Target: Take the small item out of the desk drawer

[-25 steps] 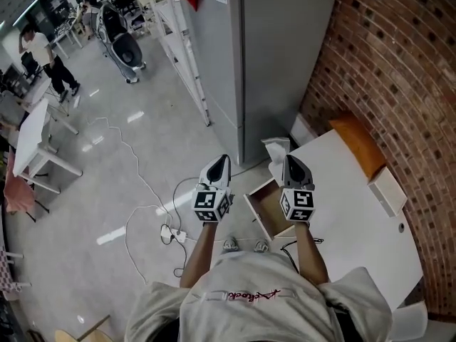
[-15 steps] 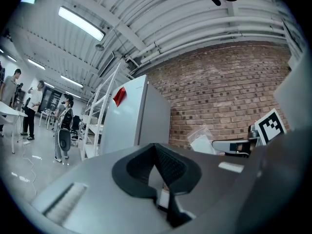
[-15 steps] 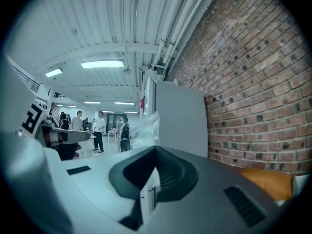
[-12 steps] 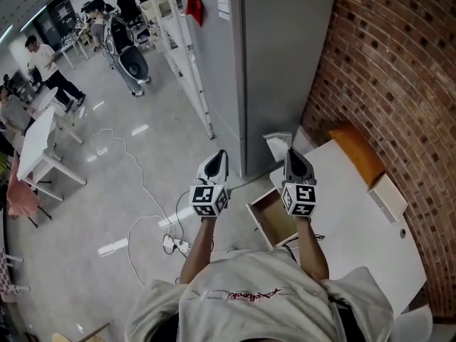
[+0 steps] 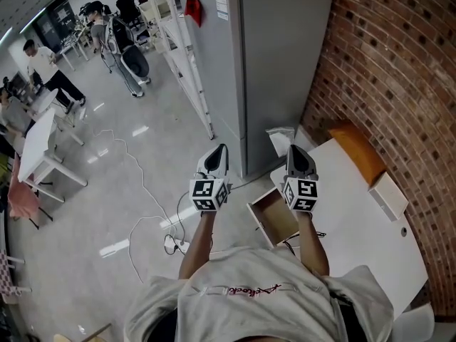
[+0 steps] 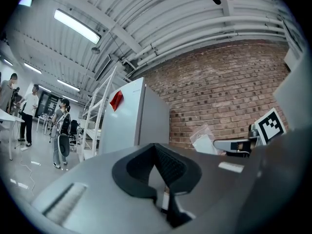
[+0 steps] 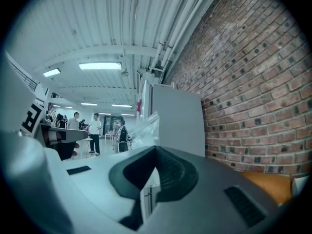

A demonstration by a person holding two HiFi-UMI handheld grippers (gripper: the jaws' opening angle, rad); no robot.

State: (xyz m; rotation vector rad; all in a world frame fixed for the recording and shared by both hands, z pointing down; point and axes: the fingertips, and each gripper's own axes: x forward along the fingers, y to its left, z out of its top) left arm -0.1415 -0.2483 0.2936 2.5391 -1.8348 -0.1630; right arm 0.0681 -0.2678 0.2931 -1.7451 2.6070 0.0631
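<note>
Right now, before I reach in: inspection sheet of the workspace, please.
Surface: white desk, against the brick wall.
Job's things: drawer pulled open; no small item made out inside.
Clutter: orange pad, white box, plastic bag.
Grippers: left gripper and right gripper both shut, nothing between the jaws.
Cables: white cable and power strip on the floor.
Surroundings: grey cabinet, white racks, person at far left.
</note>
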